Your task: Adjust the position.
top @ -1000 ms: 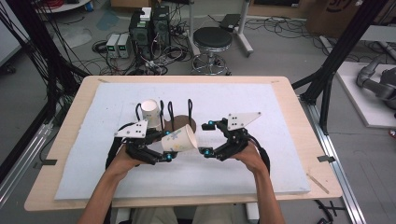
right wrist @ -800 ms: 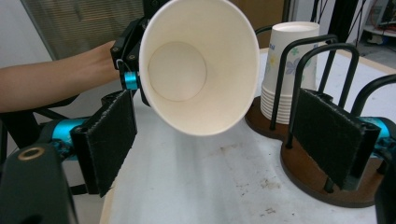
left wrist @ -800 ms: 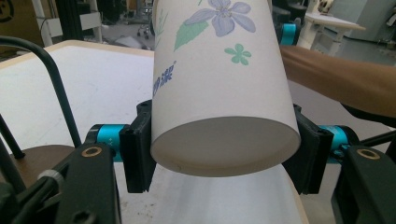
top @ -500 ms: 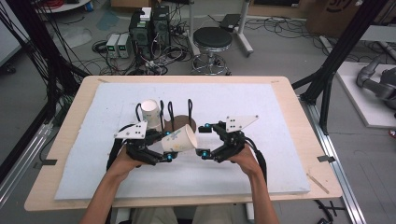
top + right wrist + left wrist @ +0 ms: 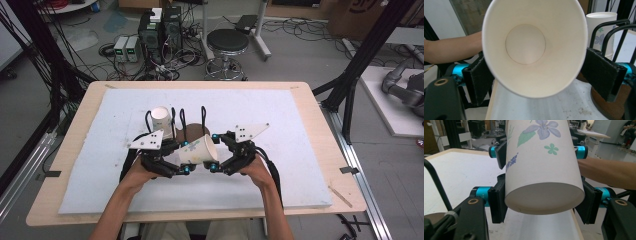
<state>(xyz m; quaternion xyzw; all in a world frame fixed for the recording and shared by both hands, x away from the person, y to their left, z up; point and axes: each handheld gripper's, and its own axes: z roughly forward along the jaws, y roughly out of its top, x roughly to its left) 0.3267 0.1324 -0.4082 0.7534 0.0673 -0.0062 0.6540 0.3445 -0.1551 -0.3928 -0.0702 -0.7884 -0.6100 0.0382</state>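
Observation:
A white paper cup [image 5: 197, 150] with a blue flower print lies on its side in the air over the mat. My left gripper [image 5: 186, 157] is shut on its base end, and the pads [image 5: 497, 205] press both sides of the cup [image 5: 541, 170]. My right gripper [image 5: 214, 152] faces it from the other side at the open rim. The right gripper view looks straight into the cup [image 5: 529, 50], and both pads [image 5: 601, 72] lie against its wall, so my right gripper [image 5: 540, 77] is shut on it too.
A second paper cup [image 5: 161, 120] stands upright in a black wire rack [image 5: 182, 120] on a round brown base [image 5: 192, 132], just behind my grippers. A white foam mat [image 5: 300, 125] covers the wooden table. Beyond the table are a stool [image 5: 227, 42] and cables.
My right gripper has edged left onto the cup's open end. The left gripper and the cup have stayed in place.

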